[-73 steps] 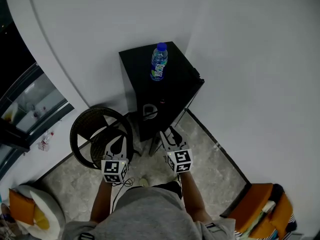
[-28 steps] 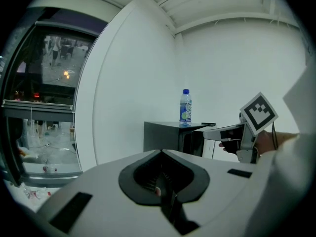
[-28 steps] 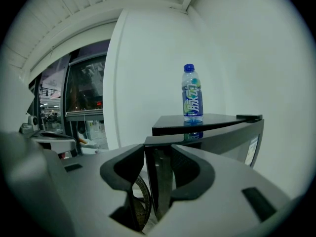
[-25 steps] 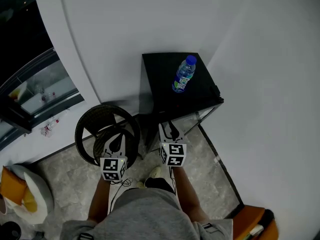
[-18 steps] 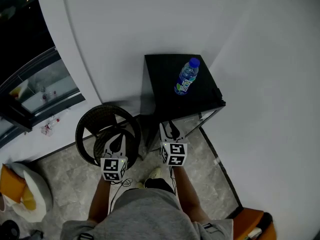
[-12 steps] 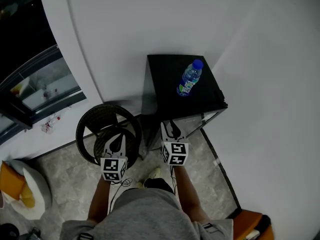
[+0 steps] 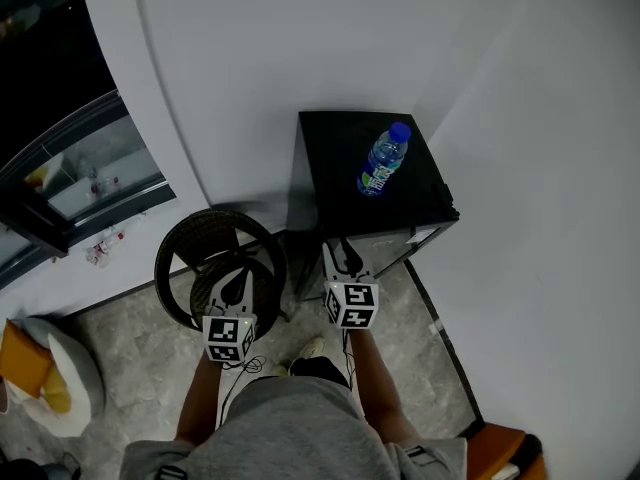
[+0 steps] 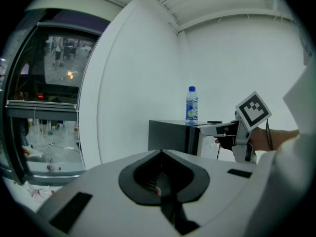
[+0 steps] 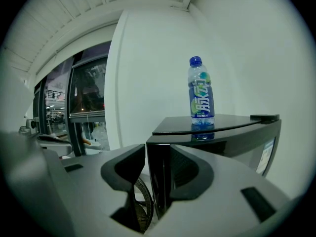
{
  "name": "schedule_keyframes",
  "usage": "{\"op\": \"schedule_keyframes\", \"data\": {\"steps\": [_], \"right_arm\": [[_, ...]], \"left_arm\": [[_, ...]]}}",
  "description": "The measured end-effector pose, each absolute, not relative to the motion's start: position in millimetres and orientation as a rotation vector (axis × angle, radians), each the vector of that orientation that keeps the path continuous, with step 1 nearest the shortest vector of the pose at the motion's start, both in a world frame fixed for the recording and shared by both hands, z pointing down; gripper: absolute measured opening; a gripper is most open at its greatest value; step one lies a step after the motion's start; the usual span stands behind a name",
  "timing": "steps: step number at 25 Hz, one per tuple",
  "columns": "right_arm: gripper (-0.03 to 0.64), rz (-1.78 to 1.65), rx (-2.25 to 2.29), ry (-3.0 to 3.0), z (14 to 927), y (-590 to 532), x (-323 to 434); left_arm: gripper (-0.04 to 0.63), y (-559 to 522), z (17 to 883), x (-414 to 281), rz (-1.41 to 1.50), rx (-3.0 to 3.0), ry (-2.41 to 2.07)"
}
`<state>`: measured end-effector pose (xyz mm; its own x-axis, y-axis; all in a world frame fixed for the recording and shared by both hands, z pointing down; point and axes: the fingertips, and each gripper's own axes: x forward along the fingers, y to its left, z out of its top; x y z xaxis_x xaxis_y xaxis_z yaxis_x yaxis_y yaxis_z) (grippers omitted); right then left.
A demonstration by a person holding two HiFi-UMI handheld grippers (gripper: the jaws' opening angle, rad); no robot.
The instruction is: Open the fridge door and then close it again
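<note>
A small black fridge (image 7: 335, 168) stands in the corner of two white walls, with a blue water bottle (image 7: 384, 158) upright on its top. My right gripper (image 7: 340, 255) is at the fridge's front left corner. In the right gripper view its jaws (image 9: 158, 174) close on the vertical edge of the fridge door (image 9: 157, 191), one on each side. How far the door stands ajar I cannot tell. My left gripper (image 7: 234, 286) hangs over the wicker stool, apart from the fridge. In the left gripper view its jaws (image 8: 159, 184) are shut with nothing in them.
A round dark wicker stool (image 7: 190, 258) stands just left of the fridge, under my left gripper. A dark glass door (image 7: 70, 188) lies further left. A white and orange cushion (image 7: 40, 378) is at the lower left, an orange thing (image 7: 500, 448) at the lower right. The person's shoe (image 7: 308, 348) is on the marble floor.
The head view has drifted, so the fridge shows further right. Both grippers have kept nearly still. The right one stays at the fridge's front left edge.
</note>
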<state>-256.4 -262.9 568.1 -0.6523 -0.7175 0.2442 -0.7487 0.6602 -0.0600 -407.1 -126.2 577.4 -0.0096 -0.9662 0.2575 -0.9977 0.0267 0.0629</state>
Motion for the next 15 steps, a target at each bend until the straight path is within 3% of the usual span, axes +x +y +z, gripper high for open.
{"op": "schedule_keyframes", "data": {"steps": [15], "right_arm": [[0.169,0.231,1.132,-2.745,559,-248,-249]], "left_arm": [[0.005,-123,566,-403,0.189,2.054,-2.084]]}}
